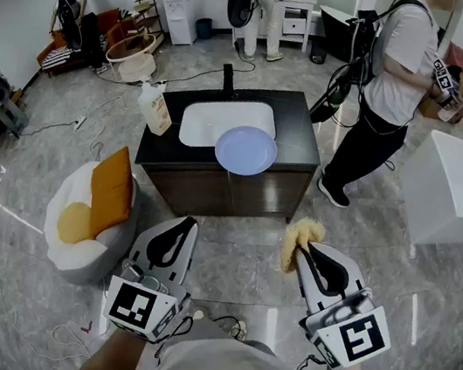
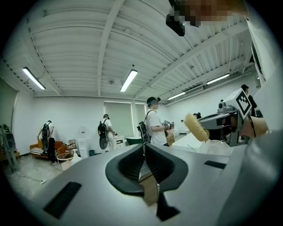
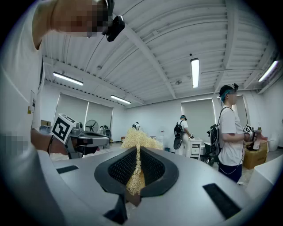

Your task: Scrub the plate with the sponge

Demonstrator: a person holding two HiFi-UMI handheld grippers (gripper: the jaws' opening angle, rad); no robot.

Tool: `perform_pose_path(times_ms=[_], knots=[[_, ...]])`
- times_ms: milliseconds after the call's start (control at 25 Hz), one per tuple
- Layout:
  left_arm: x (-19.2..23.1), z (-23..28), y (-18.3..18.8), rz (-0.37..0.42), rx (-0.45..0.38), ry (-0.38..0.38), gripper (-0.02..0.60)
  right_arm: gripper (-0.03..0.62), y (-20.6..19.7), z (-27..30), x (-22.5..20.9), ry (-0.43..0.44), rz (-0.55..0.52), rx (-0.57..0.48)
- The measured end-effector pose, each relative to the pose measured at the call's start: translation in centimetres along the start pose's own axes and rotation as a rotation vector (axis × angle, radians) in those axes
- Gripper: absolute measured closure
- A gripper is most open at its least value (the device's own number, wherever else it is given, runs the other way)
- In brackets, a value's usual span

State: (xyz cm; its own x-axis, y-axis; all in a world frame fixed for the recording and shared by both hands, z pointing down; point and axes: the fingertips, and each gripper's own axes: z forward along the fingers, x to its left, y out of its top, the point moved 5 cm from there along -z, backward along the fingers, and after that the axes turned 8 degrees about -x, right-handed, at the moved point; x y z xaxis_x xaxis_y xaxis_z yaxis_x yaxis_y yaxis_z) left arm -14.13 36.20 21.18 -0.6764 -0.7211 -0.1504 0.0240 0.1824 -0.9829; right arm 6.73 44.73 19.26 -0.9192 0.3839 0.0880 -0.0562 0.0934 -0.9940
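A pale blue plate (image 1: 246, 149) lies on the dark counter (image 1: 299, 130), overlapping the front right rim of the white sink (image 1: 212, 121). Both grippers are held well short of the counter, over the floor and pointing toward it. My right gripper (image 1: 302, 247) is shut on a yellow fibrous sponge (image 1: 301, 234); in the right gripper view the sponge (image 3: 137, 140) sticks out between the pads and above them. My left gripper (image 1: 187, 223) is shut with nothing in it, its pads meeting in the left gripper view (image 2: 144, 152). That view also catches the sponge (image 2: 196, 127) off to the right.
A soap bottle (image 1: 155, 108) stands at the counter's left end, and a black faucet (image 1: 229, 77) rises behind the sink. A person (image 1: 389, 83) stands right of the counter. A white beanbag with an orange cushion (image 1: 110, 194) sits front left, and a white box (image 1: 460, 193) at right.
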Motion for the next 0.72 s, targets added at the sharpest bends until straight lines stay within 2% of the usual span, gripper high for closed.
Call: perform_pose_path(times_ms=[160, 440, 720], knots=[[0.4, 0.1, 0.2, 0.015, 0.005, 0.001, 0.551, 0.548, 0.4, 0.4, 0.4, 0.023, -0.034, -0.008], [0.0, 0.4, 0.5, 0.022, 0.019, -0.003, 0.551, 0.548, -0.4, 0.2, -0.2, 0.015, 0.064, -0.008], [-1.1, 0.8, 0.4, 0.028, 0.026, -0.008, 0.551, 0.548, -0.8, -0.7, -1.4, 0.006, 0.091, -0.008]])
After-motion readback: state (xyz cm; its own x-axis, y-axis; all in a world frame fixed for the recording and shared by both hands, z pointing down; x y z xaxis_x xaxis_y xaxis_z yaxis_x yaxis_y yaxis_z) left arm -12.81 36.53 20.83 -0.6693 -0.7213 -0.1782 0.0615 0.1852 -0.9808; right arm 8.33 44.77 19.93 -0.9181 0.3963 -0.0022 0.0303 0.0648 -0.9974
